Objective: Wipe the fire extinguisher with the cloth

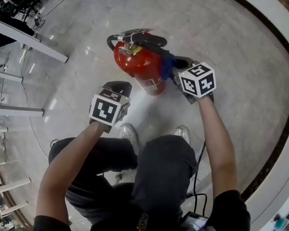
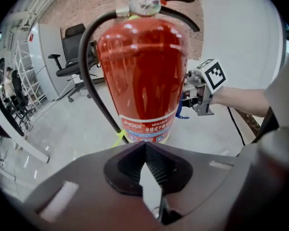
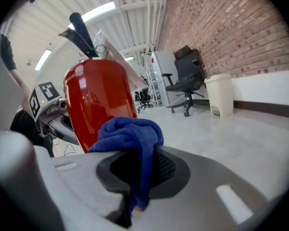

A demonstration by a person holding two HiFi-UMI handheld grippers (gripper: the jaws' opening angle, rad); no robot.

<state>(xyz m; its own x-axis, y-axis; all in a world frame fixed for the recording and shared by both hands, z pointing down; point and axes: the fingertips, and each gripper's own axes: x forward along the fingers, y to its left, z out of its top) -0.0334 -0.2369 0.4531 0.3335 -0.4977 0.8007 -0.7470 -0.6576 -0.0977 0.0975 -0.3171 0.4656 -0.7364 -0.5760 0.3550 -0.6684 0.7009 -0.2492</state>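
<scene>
The red fire extinguisher [image 1: 137, 64] is standing upright on the pale polished floor [image 1: 221, 42], just far of the person's two light shoes [image 1: 127, 131], and both tools are working in around it. On the right, the right tool [image 1: 174, 67] is gripping the blue cloth [image 3: 130, 136]. Its jaws are clamping down on a fold, a bunch of fabric is bulging out above them and a tail is hanging down between them. From overhead that cloth is sitting right up against the cylinder's right flank, high on the body, though the exact contact is hard to make out.

On the left, the left tool [image 2: 151, 177] is closed with nothing in it, jaws pressed together. It is pointing down at the lower part of the cylinder from the near left side and is hanging just short of it, not touching.

From that side the pressure gauge [image 2: 144, 4] is showing at the top. The black hose [image 2: 89, 81] is curving down the left of the tank, and the printed label [image 2: 147, 129] is wrapping around the bottom.

Farther back, a black office chair [image 3: 185, 81] is standing on the open floor. A pale bin [image 3: 219, 95] is sitting beside it at the foot of a brick wall [image 3: 221, 28].
</scene>
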